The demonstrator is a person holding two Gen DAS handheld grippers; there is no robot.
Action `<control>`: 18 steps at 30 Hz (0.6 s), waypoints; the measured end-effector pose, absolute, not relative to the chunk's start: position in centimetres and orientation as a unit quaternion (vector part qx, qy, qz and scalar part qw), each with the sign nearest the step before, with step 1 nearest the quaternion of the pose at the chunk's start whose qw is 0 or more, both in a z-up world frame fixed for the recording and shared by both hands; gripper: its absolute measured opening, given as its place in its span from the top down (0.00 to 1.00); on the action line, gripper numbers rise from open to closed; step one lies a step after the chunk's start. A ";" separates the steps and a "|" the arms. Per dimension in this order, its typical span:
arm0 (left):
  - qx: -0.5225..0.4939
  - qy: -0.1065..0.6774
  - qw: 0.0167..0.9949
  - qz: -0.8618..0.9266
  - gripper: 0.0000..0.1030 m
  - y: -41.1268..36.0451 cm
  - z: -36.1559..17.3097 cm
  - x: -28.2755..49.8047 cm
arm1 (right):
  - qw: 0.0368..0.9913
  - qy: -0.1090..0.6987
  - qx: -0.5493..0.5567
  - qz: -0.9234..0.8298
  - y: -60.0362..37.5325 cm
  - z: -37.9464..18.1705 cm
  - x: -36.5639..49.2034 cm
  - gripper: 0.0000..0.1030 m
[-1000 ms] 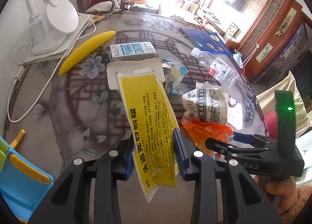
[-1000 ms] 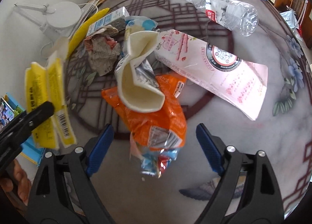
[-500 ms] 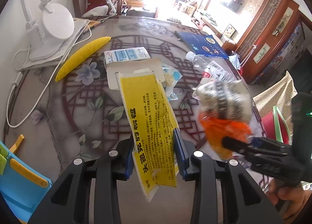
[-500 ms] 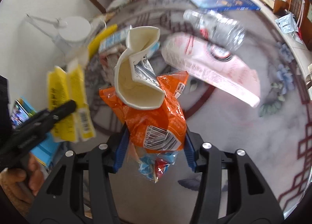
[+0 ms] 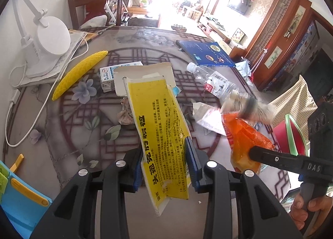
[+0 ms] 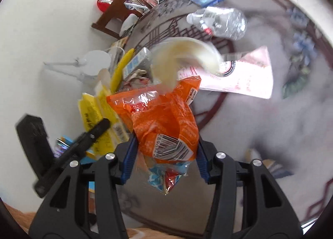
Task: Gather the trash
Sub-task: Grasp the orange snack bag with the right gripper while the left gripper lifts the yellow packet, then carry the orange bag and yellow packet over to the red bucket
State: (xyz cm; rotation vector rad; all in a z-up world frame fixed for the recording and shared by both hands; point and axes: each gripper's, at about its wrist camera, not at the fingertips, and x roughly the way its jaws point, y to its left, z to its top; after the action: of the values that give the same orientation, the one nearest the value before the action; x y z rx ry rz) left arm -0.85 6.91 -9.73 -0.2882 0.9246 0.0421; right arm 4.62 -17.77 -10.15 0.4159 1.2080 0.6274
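Aloft over the worktop (image 5: 62,126): left gripper (image 5: 164,164) jaws clamped on yellow carton (image 5: 160,126); right gripper (image 6: 165,155) jaws clamped on orange wrapper (image 6: 164,118), crushed paper cup (image 6: 183,57) blurred atop it.

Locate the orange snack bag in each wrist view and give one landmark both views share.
Left wrist: orange snack bag at right of centre, clamped in the right gripper.
Right wrist: the bag fills the centre, pinched between the blue pads.
Shared landmark: clear plastic bottle, lying on the table beyond the bag.
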 end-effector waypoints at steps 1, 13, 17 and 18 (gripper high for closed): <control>-0.138 0.444 0.885 0.021 0.68 6.9 -9.7 -0.9 | 0.761 0.551 0.185 0.288 -17.6 -9.9 4.5 0.52; -0.123 0.417 0.901 0.009 0.68 5.2 -7.5 -0.4 | 0.854 0.467 0.066 0.221 -19.0 -4.1 3.8 0.52; -0.116 0.417 0.901 0.001 0.68 4.0 -7.3 0.0 | 0.870 0.448 0.053 0.200 -20.1 -3.0 3.9 0.52; -0.114 0.418 0.901 0.000 0.68 3.7 -7.3 0.1 | 0.872 0.445 0.053 0.197 -20.6 -2.9 3.8 0.52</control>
State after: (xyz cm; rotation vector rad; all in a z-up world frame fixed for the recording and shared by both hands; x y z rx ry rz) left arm 0.11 3.68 -7.30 -0.2368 0.8645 -0.0002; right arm 3.79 -20.56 -2.92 0.1110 0.9311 0.4110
